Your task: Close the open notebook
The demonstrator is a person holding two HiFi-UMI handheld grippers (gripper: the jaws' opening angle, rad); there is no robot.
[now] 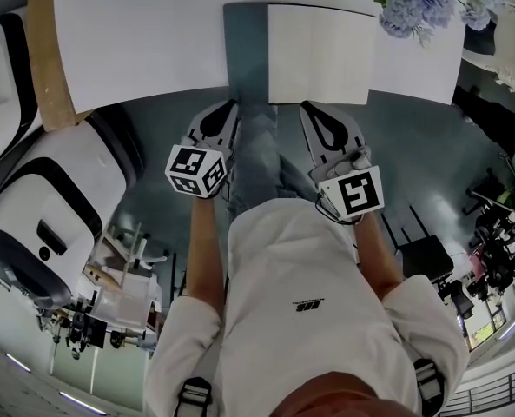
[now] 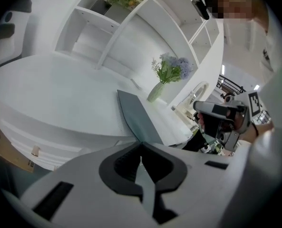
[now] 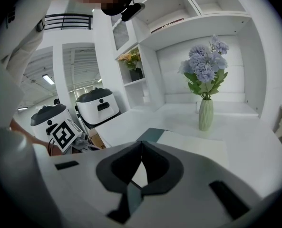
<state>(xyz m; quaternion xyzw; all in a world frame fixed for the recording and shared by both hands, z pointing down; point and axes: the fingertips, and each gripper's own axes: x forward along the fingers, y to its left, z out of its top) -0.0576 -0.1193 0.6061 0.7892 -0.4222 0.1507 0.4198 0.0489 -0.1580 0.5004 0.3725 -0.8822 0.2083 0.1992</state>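
Notebook [image 1: 320, 55]: lying open at top centre on the worktop [image 1: 144, 42], grey cover left of a white page.
Left gripper [image 1: 225, 111]: we are holding it below the notebook, jaws closed, empty.
Right gripper [image 1: 314, 113]: likewise, jaws closed, empty.

Left gripper [image 2: 141, 145] closed; right gripper [image 3: 141, 142] closed

Showroom-like lab: white shelves [image 3: 202, 23], flower vase [image 3: 206, 115], white machines [image 3: 99, 106]

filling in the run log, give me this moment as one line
phase: before contact | notebook: open on table | left claw: shut, empty, at near edge | right claw: shut, empty, at near edge
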